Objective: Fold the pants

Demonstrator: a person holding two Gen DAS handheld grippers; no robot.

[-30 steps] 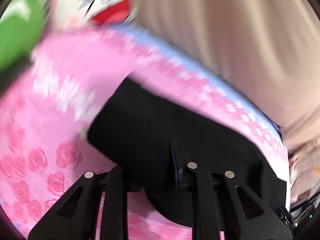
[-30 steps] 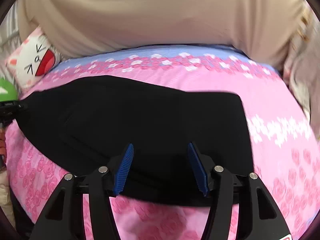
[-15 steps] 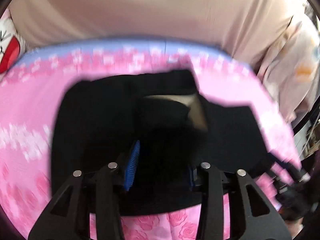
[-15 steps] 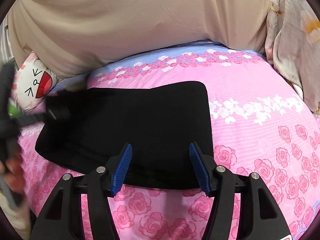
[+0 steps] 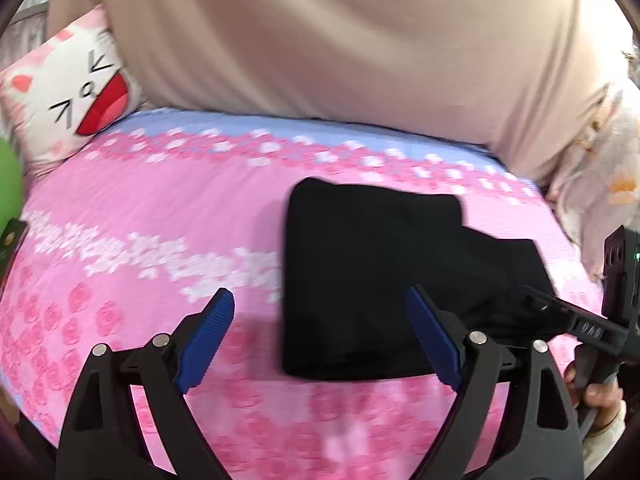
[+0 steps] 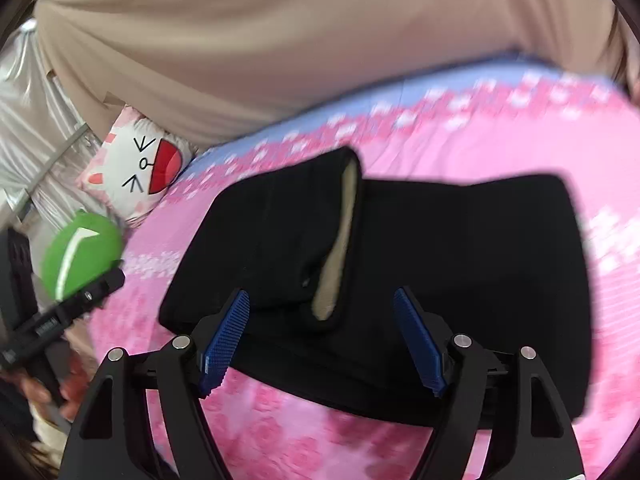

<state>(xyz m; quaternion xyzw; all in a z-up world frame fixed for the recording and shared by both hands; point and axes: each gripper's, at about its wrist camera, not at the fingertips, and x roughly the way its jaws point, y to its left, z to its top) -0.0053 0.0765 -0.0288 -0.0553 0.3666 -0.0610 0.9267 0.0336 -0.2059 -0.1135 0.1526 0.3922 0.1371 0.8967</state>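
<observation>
The black pants (image 5: pixel 372 264) lie folded in a thick stack on the pink rose-print bed cover (image 5: pixel 152 240). In the right wrist view the pants (image 6: pixel 460 264) show a folded-over top layer with a pale fleece lining (image 6: pixel 340 236) exposed along its edge. My left gripper (image 5: pixel 320 340) is open and empty, just in front of the stack's near left edge. My right gripper (image 6: pixel 320 340) is open and empty, hovering over the stack's near edge. The right gripper's body also shows at the right edge of the left wrist view (image 5: pixel 592 320).
A cat-face pillow (image 5: pixel 76 96) and a green ball-shaped cushion (image 6: pixel 82 254) sit at the bed's left. A beige curtain (image 5: pixel 340 40) hangs behind the bed. Floral fabric (image 5: pixel 600 184) lies at the right. The left gripper's handle (image 6: pixel 60 320) shows at the left.
The left gripper has let go of the pants, opened wide and pulled back to the left. The pants now lie folded over, lining showing. The right gripper shifted nearer the stack.
</observation>
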